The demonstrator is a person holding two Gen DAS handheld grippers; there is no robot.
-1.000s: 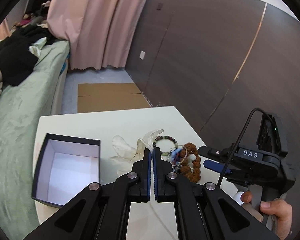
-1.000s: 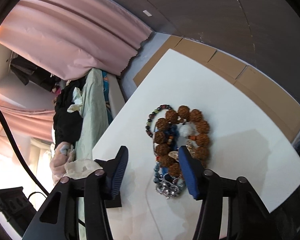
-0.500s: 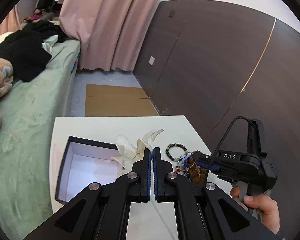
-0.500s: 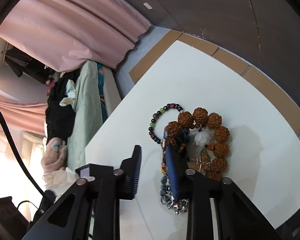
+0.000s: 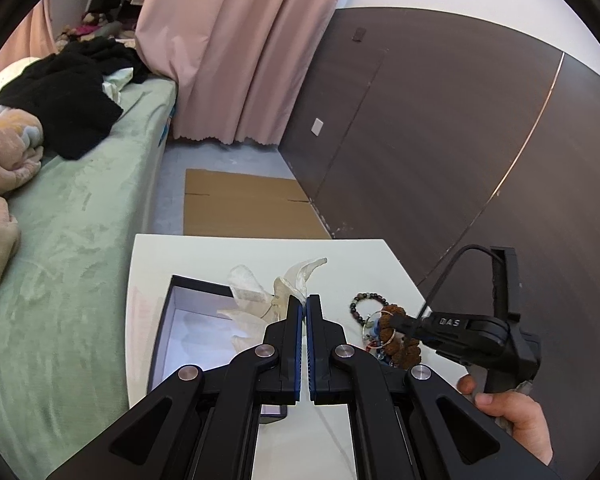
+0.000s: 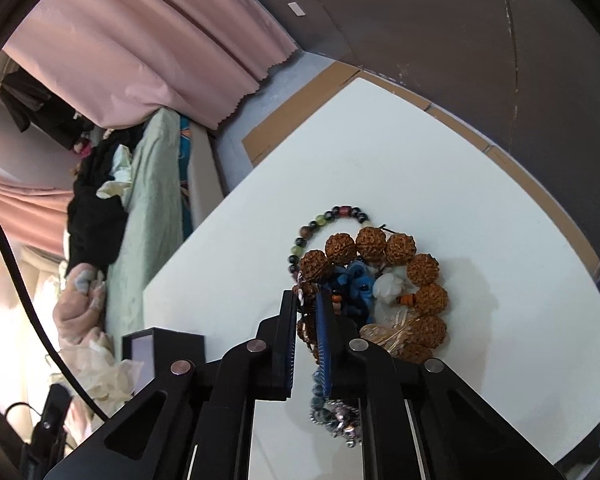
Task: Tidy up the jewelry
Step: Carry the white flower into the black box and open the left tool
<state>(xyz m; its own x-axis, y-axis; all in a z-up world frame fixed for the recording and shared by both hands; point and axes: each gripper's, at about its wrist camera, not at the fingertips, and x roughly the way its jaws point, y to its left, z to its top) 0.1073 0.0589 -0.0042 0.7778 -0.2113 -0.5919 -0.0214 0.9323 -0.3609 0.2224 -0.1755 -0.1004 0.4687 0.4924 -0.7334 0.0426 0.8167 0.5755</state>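
A pile of jewelry lies on the white table (image 6: pixel 440 168): a brown seed-bead bracelet (image 6: pixel 422 270), a dark multicolour bead bracelet (image 6: pixel 332 216), blue and white pieces (image 6: pixel 360 284) and a silver beaded piece (image 6: pixel 336 416). My right gripper (image 6: pixel 306 300) has closed on the left side of the brown bracelet; it also shows in the left wrist view (image 5: pixel 396 322). My left gripper (image 5: pixel 303 300) is shut and empty above the table, beside an open dark box (image 5: pixel 180 320) with a white inside. Crumpled sheer fabric (image 5: pixel 260 300) lies by the box.
A green bed (image 5: pixel 72 220) with black clothes and a pink blanket runs along the table's left side. Flat cardboard (image 5: pixel 240 204) lies on the floor beyond the table. A dark wood wall (image 5: pixel 440 140) stands at the right, pink curtains behind.
My right gripper has closed from wide open and moved down onto the brown bracelet. My left gripper has risen and pulled back, staying shut.
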